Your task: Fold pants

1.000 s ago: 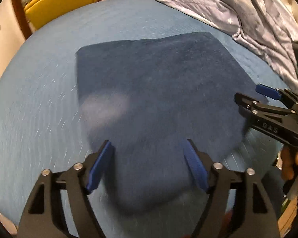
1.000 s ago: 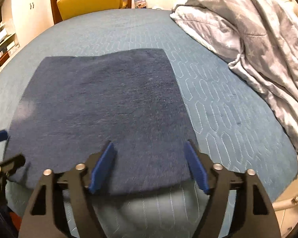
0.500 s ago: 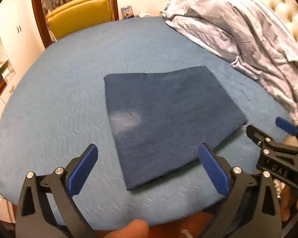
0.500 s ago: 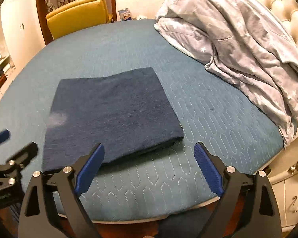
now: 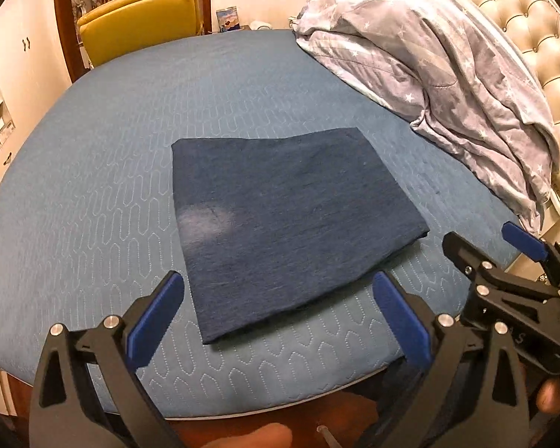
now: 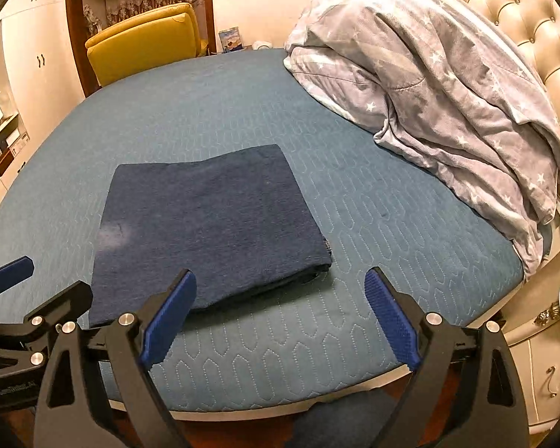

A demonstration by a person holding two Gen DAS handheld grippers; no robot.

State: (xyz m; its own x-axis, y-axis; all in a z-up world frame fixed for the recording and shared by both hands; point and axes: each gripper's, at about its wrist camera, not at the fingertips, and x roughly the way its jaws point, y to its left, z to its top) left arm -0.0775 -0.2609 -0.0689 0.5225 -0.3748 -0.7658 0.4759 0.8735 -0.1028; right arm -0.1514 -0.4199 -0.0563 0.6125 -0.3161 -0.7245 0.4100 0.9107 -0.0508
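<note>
The dark blue pants (image 5: 280,220) lie folded into a flat rectangle on the blue quilted bed (image 5: 93,171), near its front edge; they also show in the right wrist view (image 6: 209,227). My left gripper (image 5: 276,317) is open and empty, held back from the pants' near edge. My right gripper (image 6: 280,317) is open and empty, also back from the near edge. In the left wrist view the right gripper (image 5: 492,250) shows at the right. In the right wrist view the left gripper (image 6: 37,283) shows at the left.
A crumpled grey star-print duvet (image 6: 429,86) lies at the bed's right by the tufted headboard (image 6: 522,26). A yellow chair (image 6: 145,41) stands beyond the far edge. A white nightstand (image 6: 541,354) is at the lower right.
Both grippers have pulled back and up from the pants and opened wider. The folded pants lie flat and free on the bed.
</note>
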